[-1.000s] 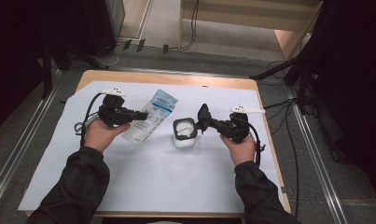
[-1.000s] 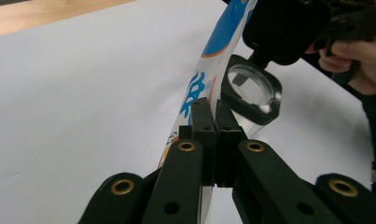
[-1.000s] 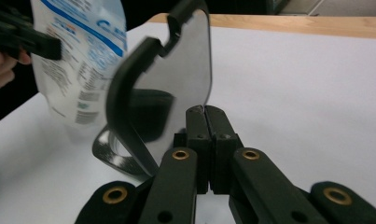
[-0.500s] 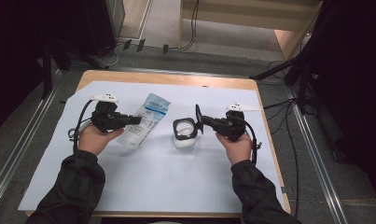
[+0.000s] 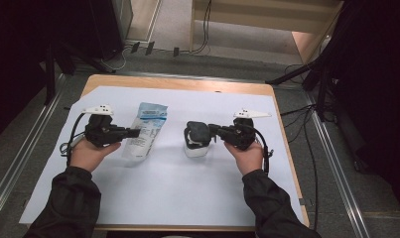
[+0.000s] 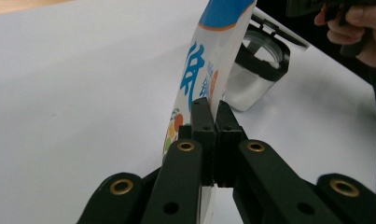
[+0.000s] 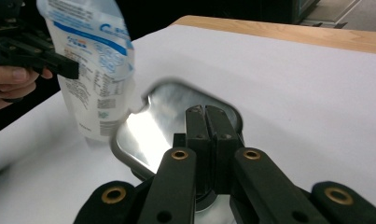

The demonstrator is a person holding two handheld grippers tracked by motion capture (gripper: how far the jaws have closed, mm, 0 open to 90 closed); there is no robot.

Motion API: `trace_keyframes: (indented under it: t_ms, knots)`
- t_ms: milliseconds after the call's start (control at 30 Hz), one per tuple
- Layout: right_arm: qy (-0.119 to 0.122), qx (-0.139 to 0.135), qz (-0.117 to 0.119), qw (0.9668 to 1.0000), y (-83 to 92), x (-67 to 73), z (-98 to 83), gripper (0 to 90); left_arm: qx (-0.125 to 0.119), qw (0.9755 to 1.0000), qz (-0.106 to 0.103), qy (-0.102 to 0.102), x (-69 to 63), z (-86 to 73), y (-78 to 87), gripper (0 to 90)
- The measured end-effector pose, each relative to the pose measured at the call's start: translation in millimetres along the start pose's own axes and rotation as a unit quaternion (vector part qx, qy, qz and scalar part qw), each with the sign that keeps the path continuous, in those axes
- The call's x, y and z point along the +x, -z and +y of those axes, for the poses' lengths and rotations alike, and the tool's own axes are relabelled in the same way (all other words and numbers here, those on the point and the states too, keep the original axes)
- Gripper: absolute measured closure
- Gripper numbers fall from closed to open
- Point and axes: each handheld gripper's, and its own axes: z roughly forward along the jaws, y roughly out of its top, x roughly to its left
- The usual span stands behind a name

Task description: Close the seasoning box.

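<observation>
Left hand-held gripper (image 6: 209,116) is clamped on the pouch (image 6: 209,60) (top cut off); right hand-held gripper (image 7: 206,123) pinches the container (image 7: 153,126) rim, contents unclear.

At the centre left of the high view, the flat white plastic pouch (image 5: 144,130) carried a light-blue band across its top end, while in the left gripper view it showed large blue characters and small orange, red and green fruit pictures low on its face. The clear glass-like container with a black rim (image 5: 197,140) sat at mid-frame on the plain white paper sheet (image 5: 167,188), which covered the light-brown wooden table (image 5: 187,85). Both matte black two-jaw grippers (image 6: 210,122) (image 7: 205,125) bore brass-coloured rivets.
</observation>
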Motion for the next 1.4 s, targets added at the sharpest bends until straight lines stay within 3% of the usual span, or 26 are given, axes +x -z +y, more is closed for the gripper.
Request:
trace_keyframes:
  t_ms: [167,600,933,1167,1400]
  knots:
    - [-0.002,-0.004,-0.008,1.0000,5.9,-4.2,2.0,90.0,0.006,0.9999,0.006,0.009,2.0,-9.6,9.6,90.0]
    - [0.002,-0.004,-0.048,0.9989,23.5,-20.2,-0.2,87.0,0.017,0.9998,0.005,0.006,0.0,-24.7,20.7,88.9]
    - [-0.004,0.001,-0.075,0.9972,33.5,-34.1,-10.2,76.6,0.024,0.9997,0.009,0.005,-1.7,-33.0,25.3,84.3]
    - [-0.007,-0.005,-0.088,0.9961,43.8,-39.1,-15.0,70.7,0.017,0.9999,-0.001,-0.003,-3.4,-34.0,26.2,78.0]
    - [-0.016,-0.009,-0.101,0.9947,54.3,-47.9,-20.0,66.7,-0.002,0.9998,-0.002,-0.020,-7.6,-35.3,32.6,58.2]
